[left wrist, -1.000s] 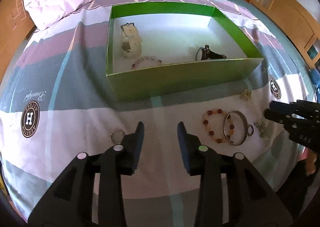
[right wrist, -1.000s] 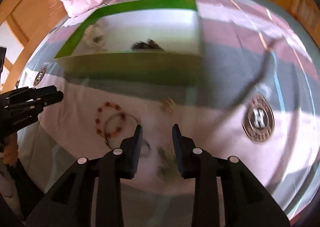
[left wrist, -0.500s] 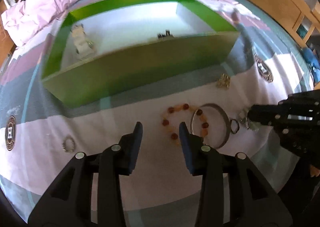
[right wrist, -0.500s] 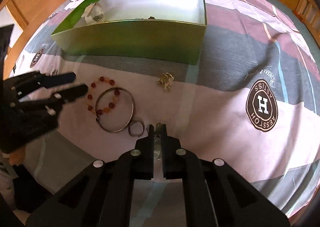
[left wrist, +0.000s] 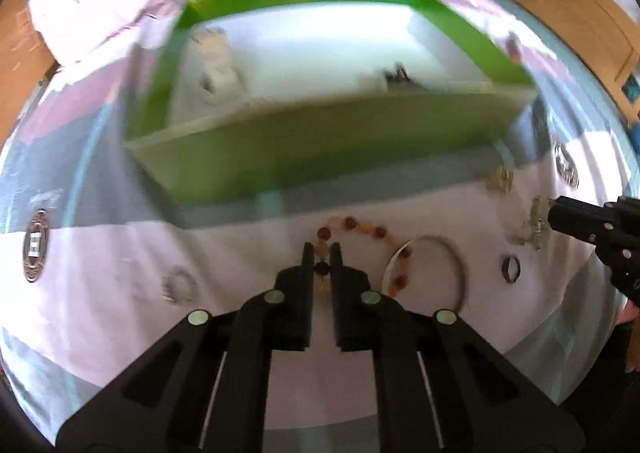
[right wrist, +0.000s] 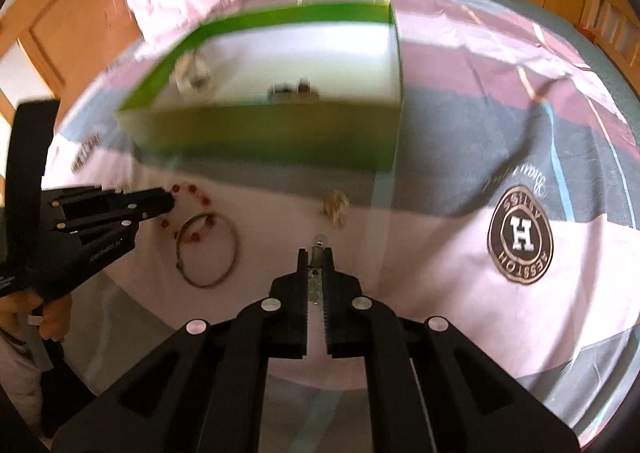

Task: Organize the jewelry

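While the left gripper [left wrist: 322,253] pinches the bead bracelet [left wrist: 362,231] on the bedsheet [left wrist: 120,317] and the right gripper [right wrist: 316,253] pinches a pendant [right wrist: 317,243], both lie short of the green box [left wrist: 320,157]. Lifting could let the bracelet snag the bangle [left wrist: 460,265] it overlaps, or the pendant slip. A sheet badge [right wrist: 520,235] shows "H".

Both cameras sit just behind their own fingers, close above the bed [left wrist: 120,253], tilted steeply down and facing the far green box [left wrist: 320,157]. The left view looks from the left, the right view from the right. They share the box, the beaded bracelet [left wrist: 360,229] and the metal bangle [right wrist: 208,249]; each catches the other gripper at its edge.
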`<state>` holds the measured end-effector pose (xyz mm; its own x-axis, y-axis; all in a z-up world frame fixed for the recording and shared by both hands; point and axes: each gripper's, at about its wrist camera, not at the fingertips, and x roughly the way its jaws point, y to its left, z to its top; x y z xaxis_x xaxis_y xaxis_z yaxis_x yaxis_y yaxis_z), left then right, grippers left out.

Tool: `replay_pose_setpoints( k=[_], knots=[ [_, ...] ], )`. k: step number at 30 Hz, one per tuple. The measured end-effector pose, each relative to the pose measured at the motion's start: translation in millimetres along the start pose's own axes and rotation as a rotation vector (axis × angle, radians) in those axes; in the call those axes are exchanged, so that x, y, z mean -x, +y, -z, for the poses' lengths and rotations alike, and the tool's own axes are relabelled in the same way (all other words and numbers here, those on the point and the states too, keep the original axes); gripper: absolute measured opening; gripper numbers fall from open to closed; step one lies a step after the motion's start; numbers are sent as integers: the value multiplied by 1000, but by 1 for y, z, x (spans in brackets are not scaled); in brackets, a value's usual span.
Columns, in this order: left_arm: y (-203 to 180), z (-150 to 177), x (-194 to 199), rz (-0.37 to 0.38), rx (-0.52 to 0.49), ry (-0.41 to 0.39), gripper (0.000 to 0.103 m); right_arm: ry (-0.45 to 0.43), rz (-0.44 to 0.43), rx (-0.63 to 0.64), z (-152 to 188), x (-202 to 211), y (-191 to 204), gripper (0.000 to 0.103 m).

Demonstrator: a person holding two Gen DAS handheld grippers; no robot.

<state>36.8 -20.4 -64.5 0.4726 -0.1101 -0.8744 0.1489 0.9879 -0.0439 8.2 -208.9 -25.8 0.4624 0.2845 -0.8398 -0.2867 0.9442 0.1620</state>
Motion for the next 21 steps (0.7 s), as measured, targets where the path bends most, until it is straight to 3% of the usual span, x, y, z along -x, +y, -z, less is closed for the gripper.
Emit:
replay_pose_setpoints(
  k=[4, 8, 14, 18, 21],
  knots=[
    [12, -5, 23, -8, 5, -56, 7, -32, -25, -41, -5, 4, -8, 6],
    [20, -5, 22, -10, 33, -36, 7, -1, 3, -39, -3, -4, -6, 6],
    [21, -6, 30, 4, 24, -56, 8, 12, 48, -95, -2, -7, -18, 22],
    [29, -5, 19, -26, 46, -14, 10, 39, 92, -83, 0, -15, -18, 25],
    [32, -3, 11, -39, 54, 14, 16, 51, 113, -80, 1, -19, -16, 34]
  ],
)
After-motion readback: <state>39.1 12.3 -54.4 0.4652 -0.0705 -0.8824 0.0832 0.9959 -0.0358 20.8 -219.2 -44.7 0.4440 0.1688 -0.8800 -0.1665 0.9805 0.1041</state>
